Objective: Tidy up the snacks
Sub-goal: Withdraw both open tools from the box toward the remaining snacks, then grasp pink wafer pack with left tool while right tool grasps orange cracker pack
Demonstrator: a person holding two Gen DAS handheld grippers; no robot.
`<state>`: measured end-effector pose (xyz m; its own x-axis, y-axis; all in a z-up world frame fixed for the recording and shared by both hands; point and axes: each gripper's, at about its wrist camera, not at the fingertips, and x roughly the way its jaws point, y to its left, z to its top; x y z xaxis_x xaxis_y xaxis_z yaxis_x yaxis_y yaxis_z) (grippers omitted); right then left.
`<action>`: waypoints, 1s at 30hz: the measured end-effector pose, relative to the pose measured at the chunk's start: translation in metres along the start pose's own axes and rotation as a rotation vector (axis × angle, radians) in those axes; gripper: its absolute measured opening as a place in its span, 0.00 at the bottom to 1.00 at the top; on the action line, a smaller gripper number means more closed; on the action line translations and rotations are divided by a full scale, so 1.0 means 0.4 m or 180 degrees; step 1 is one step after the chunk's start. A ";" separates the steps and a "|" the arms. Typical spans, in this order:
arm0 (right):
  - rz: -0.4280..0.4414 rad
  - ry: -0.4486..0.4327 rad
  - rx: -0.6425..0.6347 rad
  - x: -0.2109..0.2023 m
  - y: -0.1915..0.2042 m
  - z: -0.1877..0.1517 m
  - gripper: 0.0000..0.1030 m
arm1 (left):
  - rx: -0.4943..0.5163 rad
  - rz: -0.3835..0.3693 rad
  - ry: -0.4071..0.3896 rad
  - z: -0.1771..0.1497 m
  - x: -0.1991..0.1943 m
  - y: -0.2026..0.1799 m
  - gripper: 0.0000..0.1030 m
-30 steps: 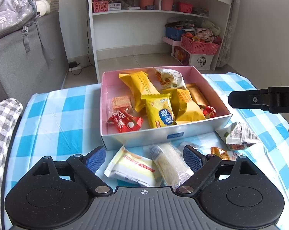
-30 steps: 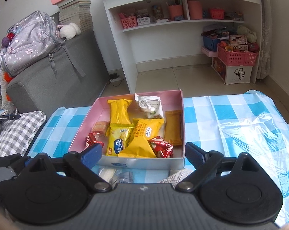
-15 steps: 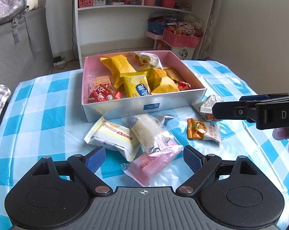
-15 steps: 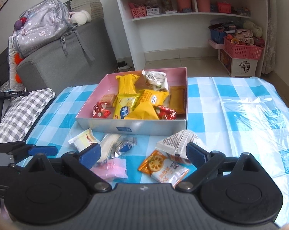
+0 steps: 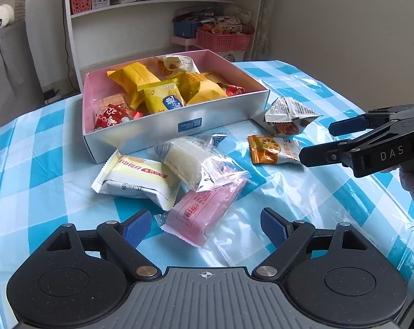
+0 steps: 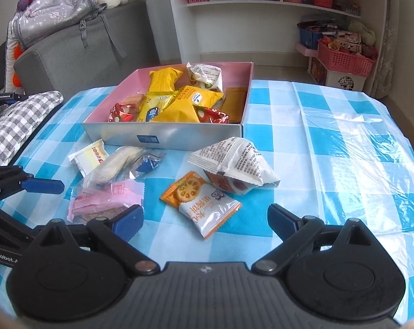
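The left gripper point(image 5: 205, 226) is spread wide and holds nothing, low in the left wrist view. Between its fingertips lies the near end of a pink packet point(image 5: 207, 209), whose long axis runs from lower left up toward the upper right. A clear-wrapped white cake point(image 5: 186, 159) lies across the packet's far end, slanting from upper left to lower right. Just left of it lies a cream packet point(image 5: 137, 179), long side roughly level in the frame.

The right gripper point(image 6: 205, 218) is also spread wide and empty. Just ahead between its fingers lies an orange-and-white cracker packet point(image 6: 201, 203), slanting from upper left to lower right. Beyond it sits a white pyramid-shaped bag point(image 6: 234, 164).

Farther back, at frame centre, the pink-lined box point(image 6: 163, 137) holds yellow and red packets on the blue checked tablecloth point(image 6: 330, 137).
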<state>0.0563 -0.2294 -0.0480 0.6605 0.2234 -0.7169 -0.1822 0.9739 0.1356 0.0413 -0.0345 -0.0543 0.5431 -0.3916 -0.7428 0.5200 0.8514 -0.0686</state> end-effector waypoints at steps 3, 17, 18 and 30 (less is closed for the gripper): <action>0.0049 -0.0019 -0.0034 0.006 -0.009 -0.005 0.94 | 0.0083 -0.0024 -0.0001 0.009 0.011 -0.002 0.77; 0.0098 0.0059 -0.0471 0.068 0.017 -0.006 0.73 | 0.0279 0.0034 0.0125 0.032 0.077 -0.029 0.49; 0.0070 0.0058 -0.0492 0.071 0.018 -0.006 0.72 | 0.0285 0.0029 0.0134 0.031 0.079 -0.031 0.47; 0.0031 0.0087 -0.0686 0.081 0.044 -0.011 0.47 | 0.0235 0.0105 0.0322 0.004 0.056 -0.044 0.30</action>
<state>0.0712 -0.2053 -0.0719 0.6384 0.2286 -0.7350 -0.3418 0.9397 -0.0046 0.0455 -0.0590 -0.0686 0.4933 -0.3233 -0.8075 0.5520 0.8338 0.0034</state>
